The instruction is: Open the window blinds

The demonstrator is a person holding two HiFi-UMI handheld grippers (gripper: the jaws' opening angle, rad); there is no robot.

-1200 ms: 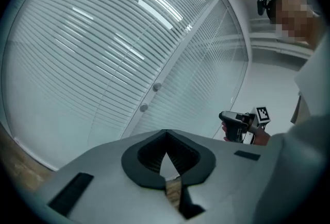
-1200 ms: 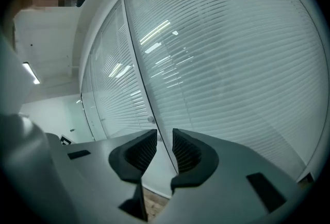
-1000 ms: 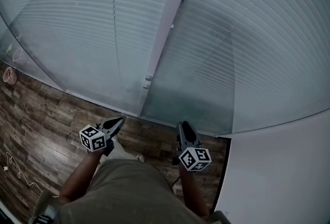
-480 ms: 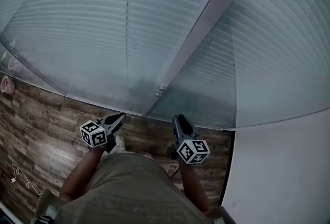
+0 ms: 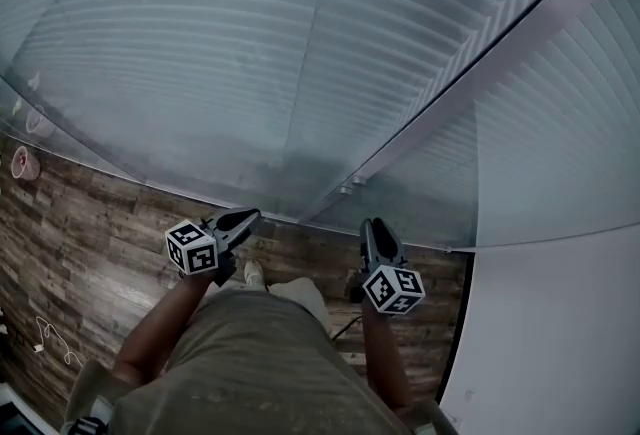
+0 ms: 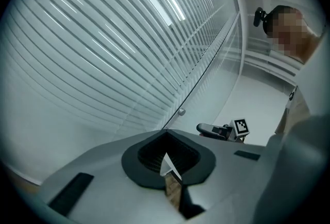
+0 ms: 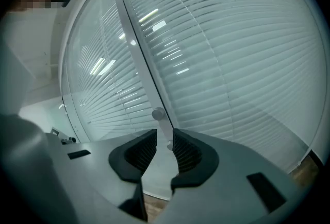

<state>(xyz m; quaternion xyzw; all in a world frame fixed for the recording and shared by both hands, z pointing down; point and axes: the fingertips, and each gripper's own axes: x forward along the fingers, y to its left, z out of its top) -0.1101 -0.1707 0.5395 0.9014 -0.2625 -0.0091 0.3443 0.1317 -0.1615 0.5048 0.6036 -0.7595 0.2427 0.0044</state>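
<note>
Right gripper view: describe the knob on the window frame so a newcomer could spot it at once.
Find the glass wall backed by white slatted blinds, then the pale post dividing its two panes. Follow the post down to just above the jaws: the knob sits there. It is small, round and protruding; everything around is flat slats or smooth frame.

**A:** What colour are the window blinds [image 5: 250,43]?

**B:** Pale blue-grey, striped all over by thin horizontal slats. The frame post [image 5: 480,75] between them is off-white.

**A:** And the floor [image 5: 90,223]?

**B:** Brown wood-grain planks, dark and light mixed.

**A:** The tools?

**B:** The left gripper [image 5: 252,216] and right gripper [image 5: 369,223] are grey with black ribbed pads [image 7: 135,155]. Their 2 cubes carry black-and-white square markers.

**A:** Anything else?

**B:** A plain white wall [image 5: 560,323] and khaki clothing [image 5: 240,363].
</note>
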